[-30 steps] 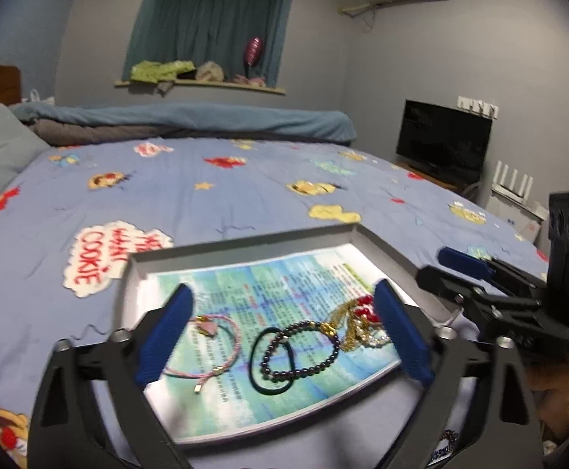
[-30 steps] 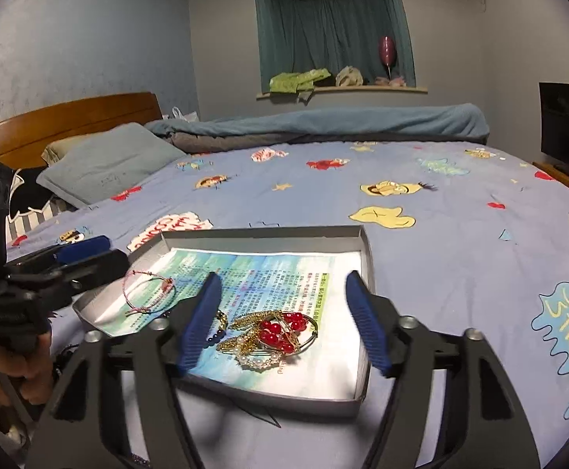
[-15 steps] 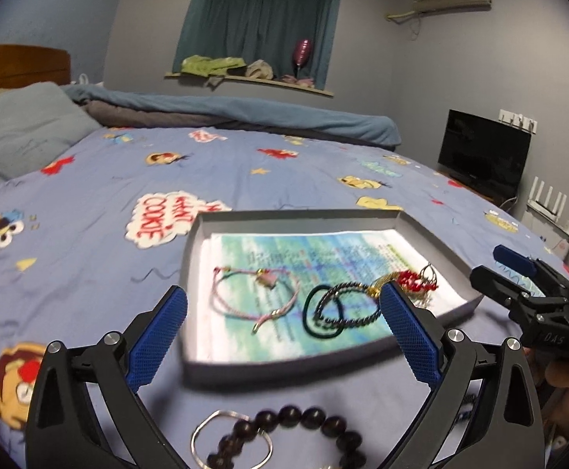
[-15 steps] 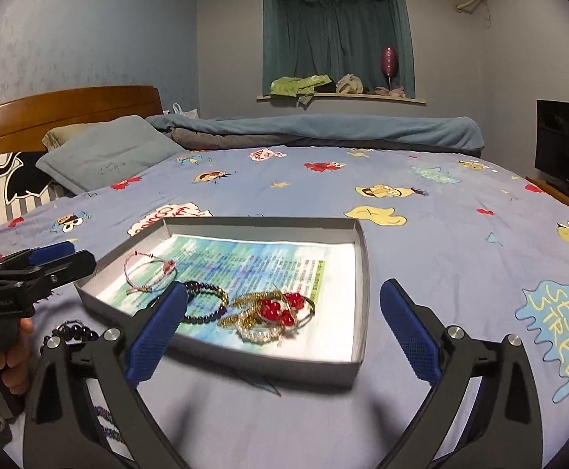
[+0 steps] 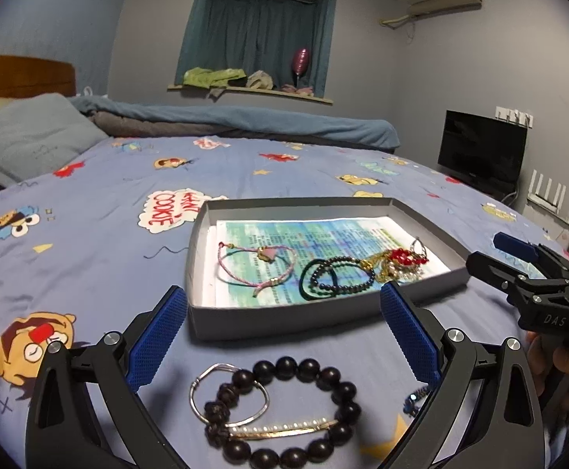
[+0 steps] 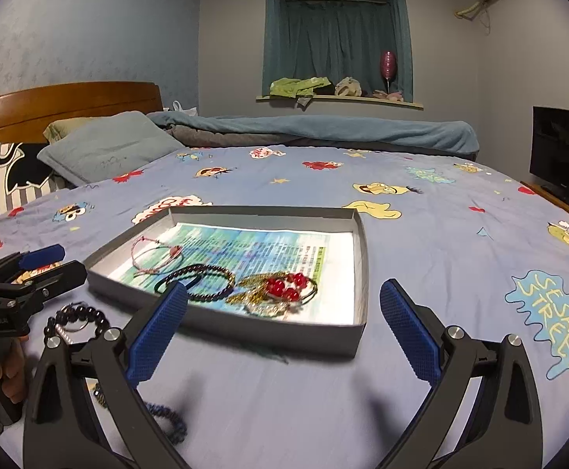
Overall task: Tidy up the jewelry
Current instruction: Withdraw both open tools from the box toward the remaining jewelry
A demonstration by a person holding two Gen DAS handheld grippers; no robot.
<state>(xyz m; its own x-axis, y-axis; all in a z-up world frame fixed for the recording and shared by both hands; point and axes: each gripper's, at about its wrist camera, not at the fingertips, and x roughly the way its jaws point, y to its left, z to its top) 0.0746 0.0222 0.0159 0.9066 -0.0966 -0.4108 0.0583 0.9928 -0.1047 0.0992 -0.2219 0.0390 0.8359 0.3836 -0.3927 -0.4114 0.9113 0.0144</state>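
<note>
The dark wooden bead bracelet (image 5: 284, 414) lies on the bedspread (image 5: 100, 195) just in front of the gray tray (image 5: 280, 322), with a thin silver bangle (image 5: 227, 396) and a gold bar piece (image 5: 284, 428) overlapping it. Inside the tray sit a pink cord bracelet (image 5: 259, 265), a small black bead bracelet (image 5: 337, 277) and a gold-and-red tangle (image 5: 399, 262), all on a printed sheet (image 5: 323, 234). A small blue beaded strand (image 5: 413, 398) lies to the right of the wooden bracelet.

The left gripper (image 5: 284, 336) hangs over the wooden bracelet with jaws spread wide and empty. The right gripper (image 6: 284, 332) faces the tray's front wall, jaws also wide and empty.

Likely trouble: the 3 overlapping pieces may come up together or snag, since the bangle threads across the beads; a thin ring on soft fabric may slip from the pads; a low approach may shove the light tray.

Compared with 1 second ago, the left gripper has pulled back from over the tray to the loose jewelry in front of it, and the right gripper has backed off from the gold-and-red tangle, its jaws now wider.
</note>
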